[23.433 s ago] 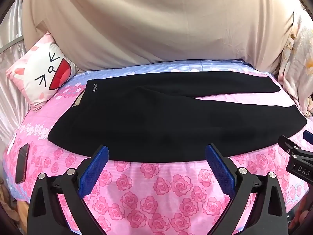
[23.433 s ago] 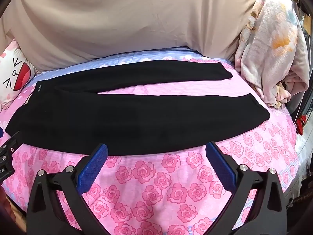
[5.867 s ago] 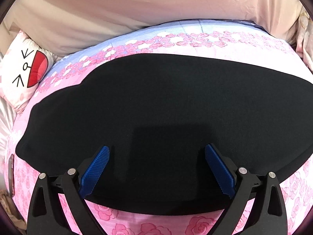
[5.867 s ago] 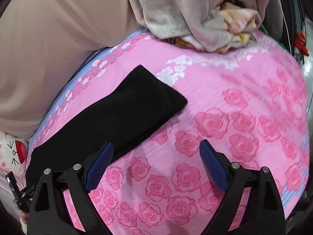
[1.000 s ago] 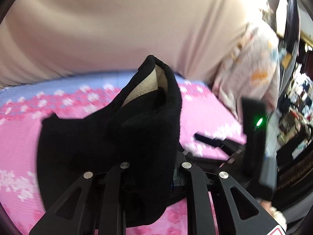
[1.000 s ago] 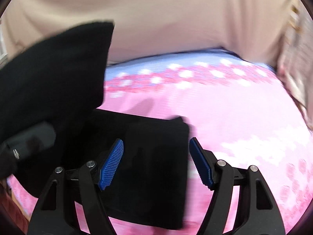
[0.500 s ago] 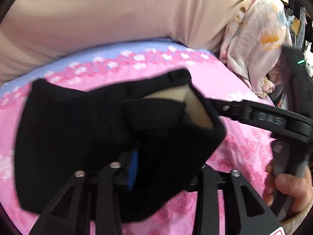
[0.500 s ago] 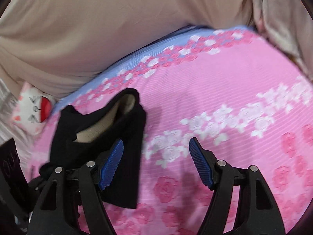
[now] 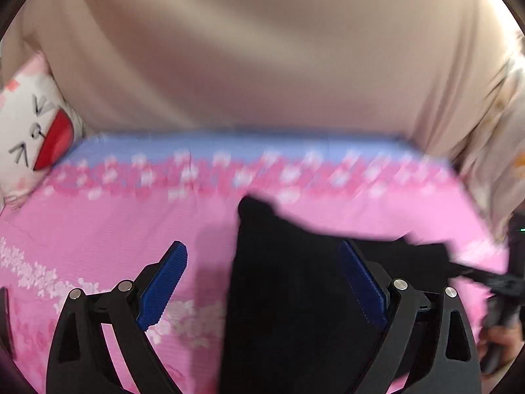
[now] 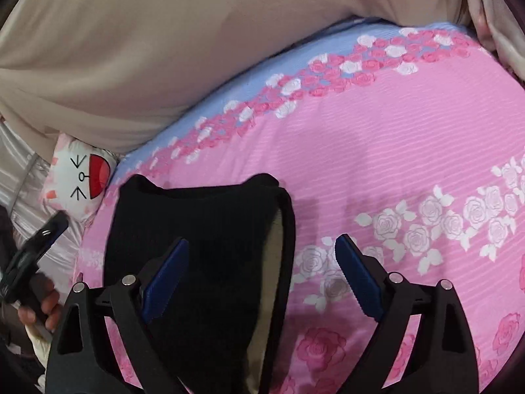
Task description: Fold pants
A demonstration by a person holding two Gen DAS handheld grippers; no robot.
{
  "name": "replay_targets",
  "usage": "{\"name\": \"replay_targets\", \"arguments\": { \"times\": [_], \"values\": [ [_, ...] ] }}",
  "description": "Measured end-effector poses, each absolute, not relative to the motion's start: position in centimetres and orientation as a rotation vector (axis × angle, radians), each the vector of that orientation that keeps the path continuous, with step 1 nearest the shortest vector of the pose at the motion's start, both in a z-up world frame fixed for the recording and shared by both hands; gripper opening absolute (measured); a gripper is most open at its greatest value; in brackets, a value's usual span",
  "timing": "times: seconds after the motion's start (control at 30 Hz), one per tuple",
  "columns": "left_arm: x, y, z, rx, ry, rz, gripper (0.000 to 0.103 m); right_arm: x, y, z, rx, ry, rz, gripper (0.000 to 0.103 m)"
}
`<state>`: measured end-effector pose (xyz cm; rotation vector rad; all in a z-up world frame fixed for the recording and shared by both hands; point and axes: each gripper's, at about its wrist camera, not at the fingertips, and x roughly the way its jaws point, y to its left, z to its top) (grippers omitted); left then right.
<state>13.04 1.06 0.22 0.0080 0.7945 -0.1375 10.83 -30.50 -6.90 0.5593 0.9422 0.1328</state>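
Released pants (image 10: 203,249) apparently lie folded.

No words, brands or numbers can be read anywhere. The pillow (image 10: 80,177) carries only a drawn face (no lettering).

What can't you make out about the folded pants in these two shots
- Pants, left wrist view: motion blur smears the edges; near end runs off the bottom.
- Pants, right wrist view: near edge hidden behind the right gripper.
- Layer count: not discernible in either view.
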Motion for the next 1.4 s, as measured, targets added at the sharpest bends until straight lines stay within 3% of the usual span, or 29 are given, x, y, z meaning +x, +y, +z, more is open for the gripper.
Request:
{"name": "replay_targets", "arguments": {
  "times": [0.03,0.07,0.1,0.13,0.17,0.3,0.4,0.47,0.53,0.6,0.63,0.67,0.73,0.83,0.93,0.97,1.03,1.1,1.13,1.17,1.23,1.33,1.4],
  "values": [
    [15.2,1.4,-1.5,0.020,0.864,-0.094,0.090,11.3,-30.2,-7.2,0.583,0.940,0.163,0.086],
    [16.4,1.5,-2.5,0.018,0.889,-0.081,0.089,11.8,-29.6,-7.2,0.558,0.934,0.177,0.064],
    [17.6,1.7,-3.5,0.013,0.910,-0.079,0.089,12.2,-28.6,-6.8,0.493,0.934,0.169,0.054],
    [18.7,1.9,-4.5,-0.004,0.929,-0.091,0.074,12.6,-27.2,-6.2,0.399,0.937,0.150,0.042],
    [19.4,2.0,-5.1,-0.029,0.963,-0.108,0.049,12.9,-26.2,-5.7,0.350,0.932,0.150,0.034],
    [19.5,2.3,-4.0,-0.022,0.906,-0.042,0.000,13.0,-22.6,-0.4,0.209,0.799,0.158,0.032],
    [20.0,4.2,-3.4,0.028,0.836,0.131,0.000,14.2,-22.4,-0.1,0.167,0.786,0.132,0.035],
    [21.0,5.4,-4.7,-0.013,0.914,0.090,0.004,16.3,-23.5,-4.8,0.088,0.934,0.001,0.055],
    [20.5,6.9,-5.1,-0.072,0.951,0.063,0.005,15.6,-25.5,-7.5,0.178,0.959,-0.039,0.057],
    [17.9,7.7,-3.2,-0.100,0.897,0.014,0.007,13.1,-27.0,-6.6,0.319,0.875,-0.019,0.056],
    [16.1,7.6,-1.9,-0.099,0.872,-0.029,0.019,11.8,-27.0,-5.7,0.312,0.836,-0.036,0.057],
    [15.0,7.2,-1.0,-0.103,0.859,-0.063,0.050,10.6,-26.7,-4.6,0.291,0.793,-0.042,0.057],
    [12.5,5.9,0.7,-0.120,0.804,-0.155,0.074,8.8,-25.6,-3.0,0.287,0.747,-0.011,0.057],
    [9.6,2.0,0.8,-0.028,0.777,-0.224,0.075,7.1,-22.6,-1.8,0.274,0.736,0.111,0.055],
    [10.5,-0.5,-3.1,0.074,0.856,-0.158,0.073,8.1,-20.3,-5.4,0.157,0.867,0.114,0.053],
    [11.6,-0.4,-5.2,0.097,0.904,-0.104,0.076,8.5,-20.9,-7.2,0.113,0.903,0.053,0.045],
    [12.8,1.0,-7.5,0.038,0.948,-0.130,0.085,7.6,-23.0,-7.5,0.165,0.885,0.002,0.044],
    [12.1,3.4,-6.9,-0.098,0.974,-0.153,0.083,5.6,-24.4,-5.4,0.218,0.844,-0.023,0.049],
    [10.8,4.4,-5.5,-0.130,0.967,-0.162,0.081,4.5,-24.5,-4.6,0.191,0.824,-0.029,0.058],
    [9.7,5.0,-4.3,-0.123,0.940,-0.157,0.081,3.7,-24.3,-4.1,0.145,0.815,-0.038,0.074],
    [7.0,5.9,-2.5,-0.091,0.876,-0.143,0.088,1.9,-23.3,-4.5,-0.003,0.818,-0.064,0.083],
    [4.3,6.9,-3.4,-0.067,0.890,-0.100,0.090,1.2,-22.2,-8.0,-0.143,0.900,-0.075,0.081],
    [4.0,6.3,-5.9,-0.057,0.971,-0.116,0.090,1.3,-21.6,-9.6,-0.165,0.944,-0.062,0.064]
  ]
}}
